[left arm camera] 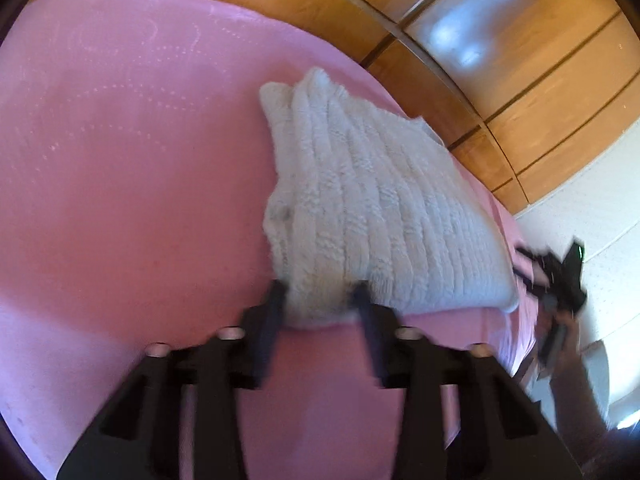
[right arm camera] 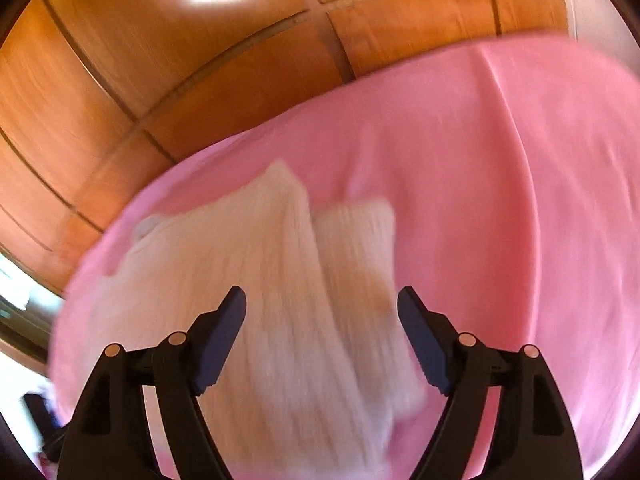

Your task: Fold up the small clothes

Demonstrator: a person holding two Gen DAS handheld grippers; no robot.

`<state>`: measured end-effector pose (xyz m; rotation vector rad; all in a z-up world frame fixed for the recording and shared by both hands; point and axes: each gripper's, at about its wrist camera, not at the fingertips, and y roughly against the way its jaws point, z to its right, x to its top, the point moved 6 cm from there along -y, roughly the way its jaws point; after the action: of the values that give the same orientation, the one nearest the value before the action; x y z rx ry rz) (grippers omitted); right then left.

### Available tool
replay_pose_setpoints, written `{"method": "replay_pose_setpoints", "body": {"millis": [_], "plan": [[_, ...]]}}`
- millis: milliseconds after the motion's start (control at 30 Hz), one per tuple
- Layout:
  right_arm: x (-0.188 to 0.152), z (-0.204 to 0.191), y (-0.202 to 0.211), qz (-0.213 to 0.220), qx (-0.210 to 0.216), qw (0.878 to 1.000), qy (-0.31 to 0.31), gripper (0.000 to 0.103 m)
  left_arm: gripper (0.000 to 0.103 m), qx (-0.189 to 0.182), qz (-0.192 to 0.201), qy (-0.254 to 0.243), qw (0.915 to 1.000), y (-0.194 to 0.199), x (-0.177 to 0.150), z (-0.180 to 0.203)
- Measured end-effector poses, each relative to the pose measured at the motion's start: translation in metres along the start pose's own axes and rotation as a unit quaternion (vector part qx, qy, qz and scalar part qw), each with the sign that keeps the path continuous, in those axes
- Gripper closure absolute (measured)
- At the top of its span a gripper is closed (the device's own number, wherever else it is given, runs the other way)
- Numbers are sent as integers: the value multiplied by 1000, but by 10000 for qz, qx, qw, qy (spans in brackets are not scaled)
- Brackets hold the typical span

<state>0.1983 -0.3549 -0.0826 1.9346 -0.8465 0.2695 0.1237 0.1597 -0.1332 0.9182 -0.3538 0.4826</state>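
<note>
The knitted sweater point(left arm camera: 360, 200) lies on the bed point(left arm camera: 120, 160) near its far edge — wooden wardrobe doors point(left arm camera: 540, 100) stand behind. The left claw point(left arm camera: 320, 292) straddles its near corner; the right claw point(right arm camera: 322, 300) hovers above it.

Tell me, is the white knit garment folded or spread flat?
Partly folded: the white knit garment lies in overlapping layers on the pink cover.

Black plastic tool point(right arm camera: 321, 300) — dark-blue pads point(right arm camera: 222, 336), pale round pin ends.
</note>
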Motion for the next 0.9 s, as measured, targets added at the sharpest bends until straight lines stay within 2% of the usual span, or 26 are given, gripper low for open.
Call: {"method": "replay_pose_setpoints", "body": {"millis": [33,100,133,167,200,267,333,400,467,500,533,600,633,667,733,767,800,833,900], "plan": [[-7,3,4,-79,27,10000,8,28,83,-13,-17,85,10000,-2,2,-2],[-25,6,6,-218,84,9997,66,38,85,-43,-51,229,9997,-4,4,-5],[-39,5,3,-390,171,9991,83,57,85,-38,-56,272,9996,-4,3,-7],[-39,4,-3,-406,74,9990,153,69,85,-8,-56,270,9996,-4,3,-6],[-44,2,-6,-352,-82,9989,290,72,86,38,-60,238,9997,-4,3,-5],[-44,-2,-5,-324,-120,9989,321,85,90,228,-120,128,9996,-4,2,-4],[-37,-6,11,-160,-116,9990,391,88,93,358,-221,150,9990,1,1,-3],[-32,-2,22,-102,-215,9986,466,89,95,599,-226,50,9979,6,0,-4],[-39,12,12,-258,-460,9978,409,91,96,787,-262,20,9965,5,-2,-9],[-43,18,7,-338,-531,9973,381,91,96,806,-234,7,9965,6,-1,-7],[-46,22,3,-329,-414,9983,243,91,94,774,-178,-2,9968,7,1,-4],[-42,18,5,-277,-378,9985,281,88,88,757,-67,-75,9971,12,4,5],[-41,15,8,-241,-412,9983,348,81,80,863,15,-148,9962,15,7,8],[-40,12,13,-192,-511,9976,435,72,80,954,102,-203,9952,18,9,9],[-36,5,23,-54,-593,9963,612,63,80,1080,275,-317,9933,23,14,13],[-32,-1,28,63,-588,9959,679,53,78,1121,338,-355,9925,25,16,15],[-28,-6,33,191,-591,9954,734,51,74,1169,427,-420,9913,25,19,18],[-21,-13,36,333,-599,9945,787,51,63,1175,477,-451,9909,26,21,19],[-7,-20,32,450,-519,9941,841,51,62,1176,547,-471,9904,23,27,23]]}}
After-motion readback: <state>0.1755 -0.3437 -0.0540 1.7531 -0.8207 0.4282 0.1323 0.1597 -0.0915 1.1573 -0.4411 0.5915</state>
